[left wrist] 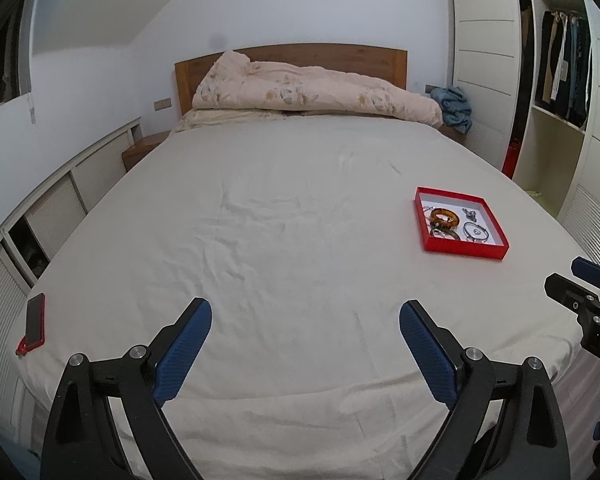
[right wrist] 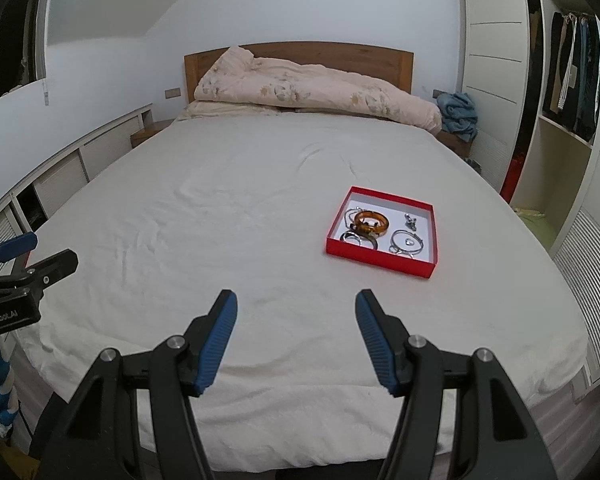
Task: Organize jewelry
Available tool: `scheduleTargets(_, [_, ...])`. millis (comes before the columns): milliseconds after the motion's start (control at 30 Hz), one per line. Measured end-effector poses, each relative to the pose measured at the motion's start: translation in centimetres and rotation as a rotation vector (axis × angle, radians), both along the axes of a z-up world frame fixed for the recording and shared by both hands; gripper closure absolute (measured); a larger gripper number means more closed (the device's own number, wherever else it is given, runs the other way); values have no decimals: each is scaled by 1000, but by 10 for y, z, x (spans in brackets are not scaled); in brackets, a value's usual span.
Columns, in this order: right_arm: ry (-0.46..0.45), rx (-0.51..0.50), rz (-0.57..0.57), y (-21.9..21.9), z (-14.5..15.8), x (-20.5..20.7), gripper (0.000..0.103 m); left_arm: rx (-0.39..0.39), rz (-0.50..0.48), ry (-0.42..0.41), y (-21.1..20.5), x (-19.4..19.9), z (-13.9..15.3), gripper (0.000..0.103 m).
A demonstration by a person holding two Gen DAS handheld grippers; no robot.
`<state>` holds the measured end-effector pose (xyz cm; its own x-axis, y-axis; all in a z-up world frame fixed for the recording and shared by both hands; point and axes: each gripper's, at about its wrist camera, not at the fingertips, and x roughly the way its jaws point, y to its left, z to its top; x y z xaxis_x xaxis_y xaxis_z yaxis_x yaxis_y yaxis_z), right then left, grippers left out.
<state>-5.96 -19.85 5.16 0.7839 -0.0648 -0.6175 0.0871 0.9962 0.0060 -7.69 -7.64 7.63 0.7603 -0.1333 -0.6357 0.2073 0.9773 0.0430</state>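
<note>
A wide bed [right wrist: 260, 208] covered by a creased off-white sheet fills both views. At its head a wooden headboard [right wrist: 300, 50] is seen, with a rumpled floral quilt [right wrist: 312, 92] heaped against it and a blue cloth [right wrist: 458, 114] bundled beside it on the right. Louvred white cabinets [left wrist: 56, 208] are ranged along the left wall; on the right an open wardrobe [right wrist: 572, 92] with hanging clothes is shown.

A shallow red jewelry box [right wrist: 380, 258] with a white lining is set on the sheet, right of centre. Inside it an amber bangle [right wrist: 371, 222] lies toward the back left, a silver bracelet [right wrist: 407, 243] toward the front right, and further silver pieces that cannot be told apart. A phone in a red case [left wrist: 36, 318] lies at the bed's left edge.

The left tongs [left wrist: 305, 344] are held spread wide, nothing between them. The right tongs [right wrist: 296, 336] are parted too and empty, held over the near sheet, well short of the box. On the left tongs' body, in the right wrist view, "GenRobot.AI" can be read.
</note>
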Motion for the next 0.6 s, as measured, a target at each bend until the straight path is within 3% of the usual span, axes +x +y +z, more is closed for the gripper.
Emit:
scheduleTargets(533, [47, 14, -12, -11, -28, 30, 42, -1, 25, 85, 4, 33, -30, 8])
scheduleTargets(600, [55, 22, -18, -13, -32, 34, 34, -3, 30, 100, 5, 37, -36, 8])
